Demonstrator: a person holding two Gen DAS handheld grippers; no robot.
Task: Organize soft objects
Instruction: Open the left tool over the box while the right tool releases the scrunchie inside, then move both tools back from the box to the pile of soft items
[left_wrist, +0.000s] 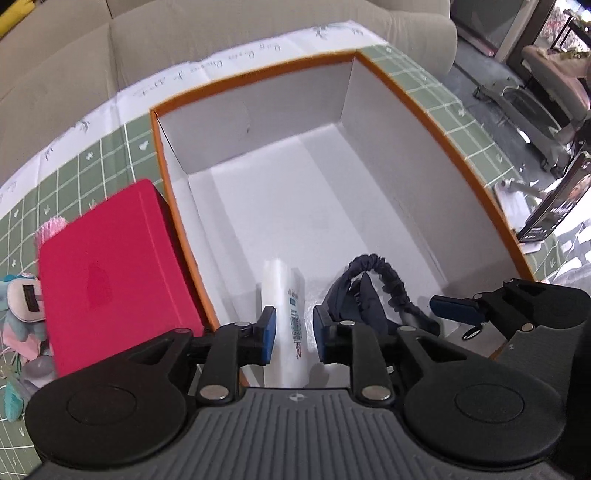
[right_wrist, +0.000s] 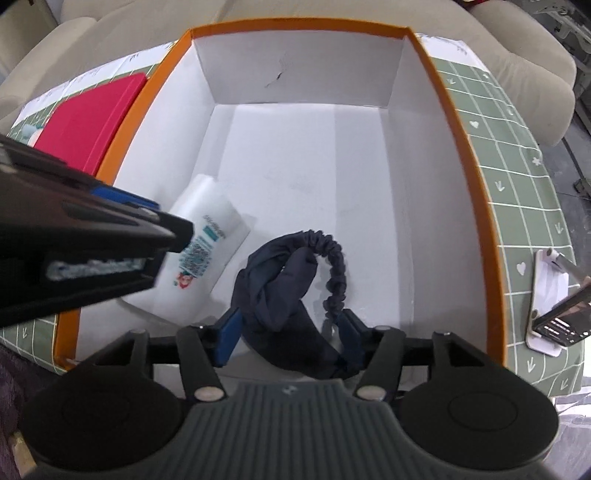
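A large orange-rimmed box (left_wrist: 436, 122) with a white inside stands on the green checked cloth. In it lie a white soft pack with a printed label (left_wrist: 290, 317) and a dark navy fabric headband (left_wrist: 373, 291). My left gripper (left_wrist: 293, 334) is open, its blue pads on either side of the white pack, not squeezing it. In the right wrist view the box rim (right_wrist: 465, 147) frames the white pack (right_wrist: 207, 243) and the headband (right_wrist: 295, 280). My right gripper (right_wrist: 291, 332) is open around the headband's near end. The left gripper (right_wrist: 110, 218) reaches in from the left.
A red box (left_wrist: 110, 269) stands against the orange box's left side. Soft plush toys (left_wrist: 22, 302) lie left of it. A phone on a white stand (right_wrist: 554, 317) sits right of the box. A beige sofa (left_wrist: 74, 55) lies behind the table.
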